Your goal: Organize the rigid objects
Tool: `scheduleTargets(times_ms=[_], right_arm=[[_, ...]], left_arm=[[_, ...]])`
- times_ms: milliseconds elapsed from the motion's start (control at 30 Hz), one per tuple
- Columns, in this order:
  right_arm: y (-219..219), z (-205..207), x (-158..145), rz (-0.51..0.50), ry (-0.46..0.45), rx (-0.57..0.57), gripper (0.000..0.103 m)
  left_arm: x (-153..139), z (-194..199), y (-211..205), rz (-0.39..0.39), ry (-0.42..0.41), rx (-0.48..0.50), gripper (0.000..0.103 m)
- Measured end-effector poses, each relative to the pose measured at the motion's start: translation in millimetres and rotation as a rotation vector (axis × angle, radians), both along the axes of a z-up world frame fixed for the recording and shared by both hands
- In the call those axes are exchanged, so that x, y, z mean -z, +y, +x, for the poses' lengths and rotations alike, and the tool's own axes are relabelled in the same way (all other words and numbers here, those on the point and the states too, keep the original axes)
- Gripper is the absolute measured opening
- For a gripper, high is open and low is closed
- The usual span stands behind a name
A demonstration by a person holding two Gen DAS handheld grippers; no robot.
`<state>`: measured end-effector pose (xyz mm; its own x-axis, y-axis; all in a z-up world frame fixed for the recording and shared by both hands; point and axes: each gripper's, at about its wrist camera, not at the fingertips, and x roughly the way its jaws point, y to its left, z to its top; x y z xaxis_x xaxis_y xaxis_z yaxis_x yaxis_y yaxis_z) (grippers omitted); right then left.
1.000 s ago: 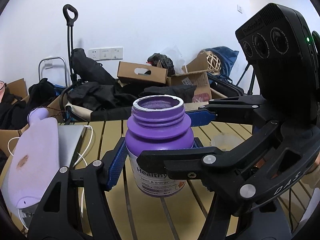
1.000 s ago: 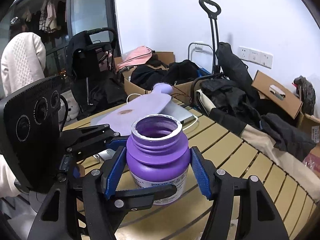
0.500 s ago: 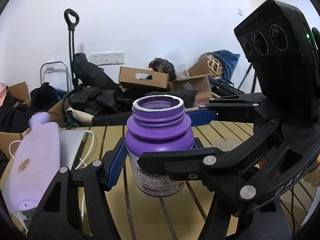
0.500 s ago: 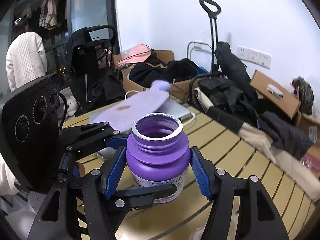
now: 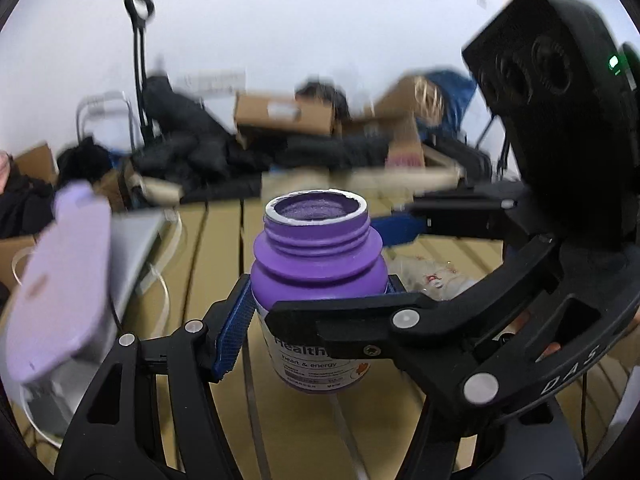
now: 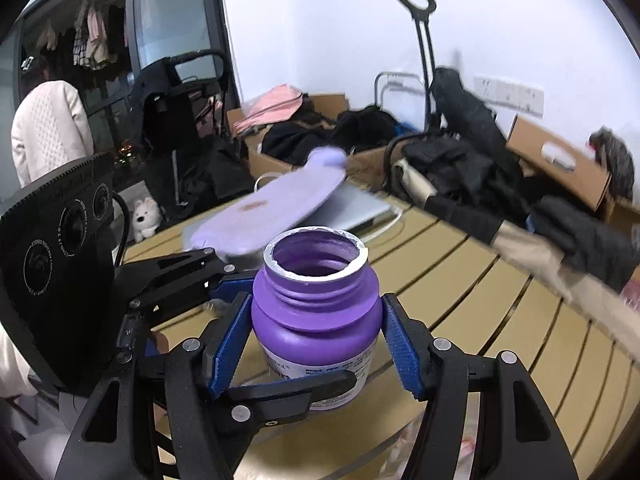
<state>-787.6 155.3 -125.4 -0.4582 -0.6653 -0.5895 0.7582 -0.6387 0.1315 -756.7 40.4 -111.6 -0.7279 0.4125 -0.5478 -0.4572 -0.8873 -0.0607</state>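
Both views now smear the background clutter, while the purple bottle (image 5: 318,280) sits just as sharp and centred as a second ago, so bottle and claws are travelling together; the slatted surface (image 5: 216,248) has slid lower in the left view, which suggests the bottle is carried above it rather than resting on it.

Its cap is off and the mouth faces up, so keeping it upright seems the point of the two-sided hold: one claw steadies while the other grips.

In the left wrist view, the left claw (image 5: 316,292) is closed to the bottle's width, its blue pads (image 5: 234,320) pressed against the shoulder on either side. The right claw (image 6: 316,328) takes the same shoulder from another angle, clamped on it too, pads (image 6: 404,344) touching the purple plastic.

A lilac hot-water bottle (image 6: 276,208) lies on a grey laptop (image 6: 356,208) toward the far left edge of the surface, well apart from the bottle.
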Motion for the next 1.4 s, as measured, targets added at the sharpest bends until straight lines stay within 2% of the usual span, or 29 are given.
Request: scheduleTargets(times_ms=[100, 167, 200, 300, 467, 567, 700, 800, 867, 1000, 1167, 1333, 1400], right_arm=[[-9, -7, 19, 0.044, -0.027, 0.017, 0.069], [-17, -9, 25, 0.049, -0.033, 0.017, 0.069], [-21, -8, 25, 0.053, -0.028, 0.018, 0.069], [-31, -2, 23, 0.088, 0.001, 0.021, 0.069], [-29, 16, 19, 0.110, 0.003, 0.001, 0.070], [-24, 29, 12, 0.128, 0.013, 0.014, 0.079], [5, 53, -11, 0.111, 0.029, 0.071, 0.080], [57, 74, -20, 0.050, -0.040, 0.204, 0.081], [90, 90, -19, 0.042, -0.073, 0.295, 0.082], [123, 113, -16, 0.111, -0.089, 0.450, 0.082], [134, 155, -28, 0.067, -0.100, 0.510, 0.082], [138, 220, -64, 0.032, -0.096, 0.524, 0.082], [139, 250, -88, 0.050, -0.091, 0.522, 0.082]], left_arm=[[19, -16, -5, -0.019, -0.134, -0.050, 0.065], [23, -16, -13, 0.007, -0.167, -0.065, 0.067], [23, -14, -16, 0.010, -0.173, -0.078, 0.070], [23, -7, -22, 0.002, -0.182, -0.089, 0.073], [20, 3, -22, -0.023, -0.165, -0.104, 0.073], [16, 13, -27, -0.022, -0.161, -0.120, 0.075], [1, 38, -39, -0.044, -0.117, -0.147, 0.088], [-7, 61, -62, -0.059, -0.086, -0.210, 0.099], [-11, 72, -79, -0.067, -0.086, -0.290, 0.101], [-31, 99, -96, -0.039, -0.089, -0.394, 0.102], [-70, 154, -91, -0.021, -0.026, -0.436, 0.103], [-121, 230, -86, 0.027, 0.017, -0.439, 0.103], [-143, 260, -78, -0.015, 0.012, -0.458, 0.103]])
